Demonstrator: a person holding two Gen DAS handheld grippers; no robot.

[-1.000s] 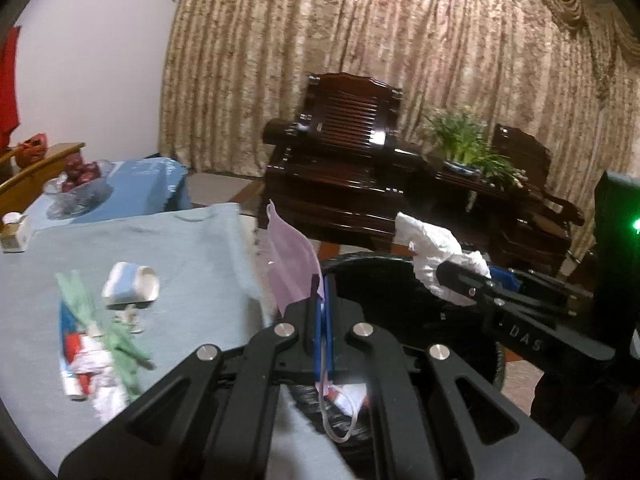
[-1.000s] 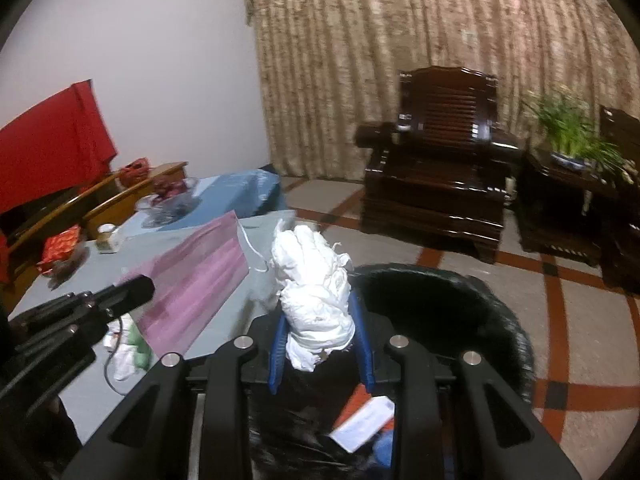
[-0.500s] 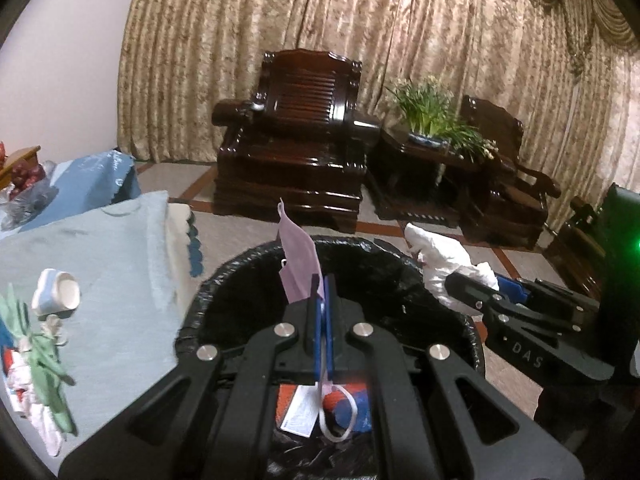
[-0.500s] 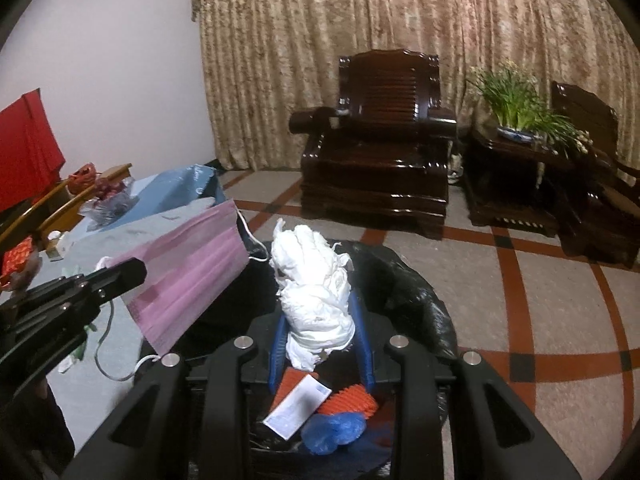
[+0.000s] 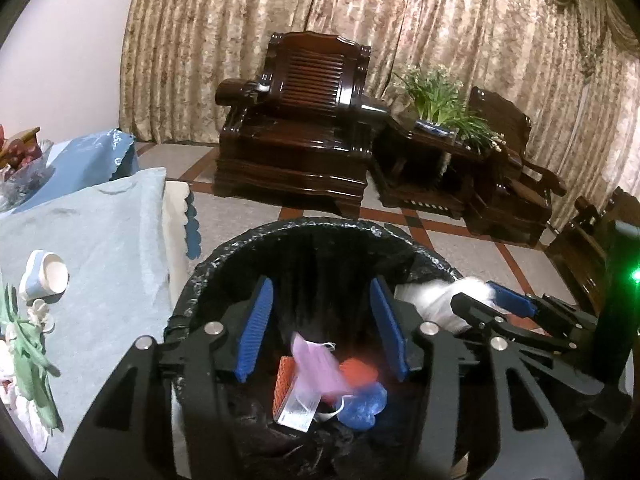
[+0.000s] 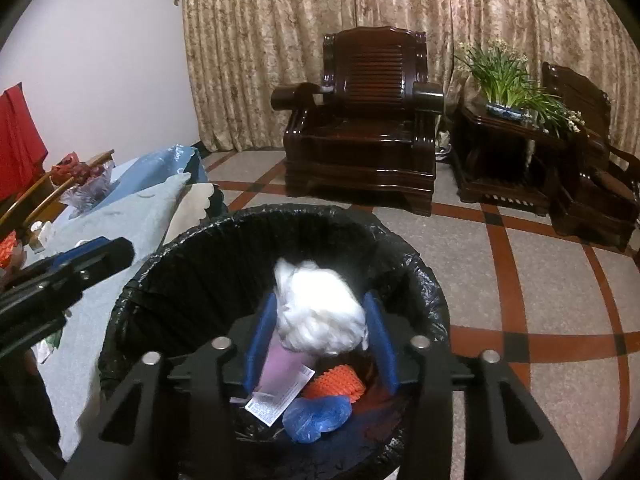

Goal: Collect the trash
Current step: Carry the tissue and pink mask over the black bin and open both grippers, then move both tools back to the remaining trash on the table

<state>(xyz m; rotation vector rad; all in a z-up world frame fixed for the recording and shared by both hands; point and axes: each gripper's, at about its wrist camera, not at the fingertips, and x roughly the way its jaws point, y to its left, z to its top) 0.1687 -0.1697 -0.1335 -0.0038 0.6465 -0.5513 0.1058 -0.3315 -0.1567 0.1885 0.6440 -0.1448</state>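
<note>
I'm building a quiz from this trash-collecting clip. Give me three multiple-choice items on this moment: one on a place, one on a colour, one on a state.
1. Where is the pink face mask?
A. On the table cloth
B. Inside the black-lined trash bin
C. On the armchair

2. What colour are the pads of the left gripper?
A. Blue
B. Red
C. Green

3. How does the right gripper stand to the white wad?
A. Clamped tight on it
B. Jaws apart, wad loose between them
C. Far off from it

Answers:
1 B, the mask lies among the litter down in the bin.
2 A, both pads show blue in the left wrist view.
3 B, its jaws have just been opening and the blurred wad sits between the pads over the bin, with gaps at its sides.
</note>
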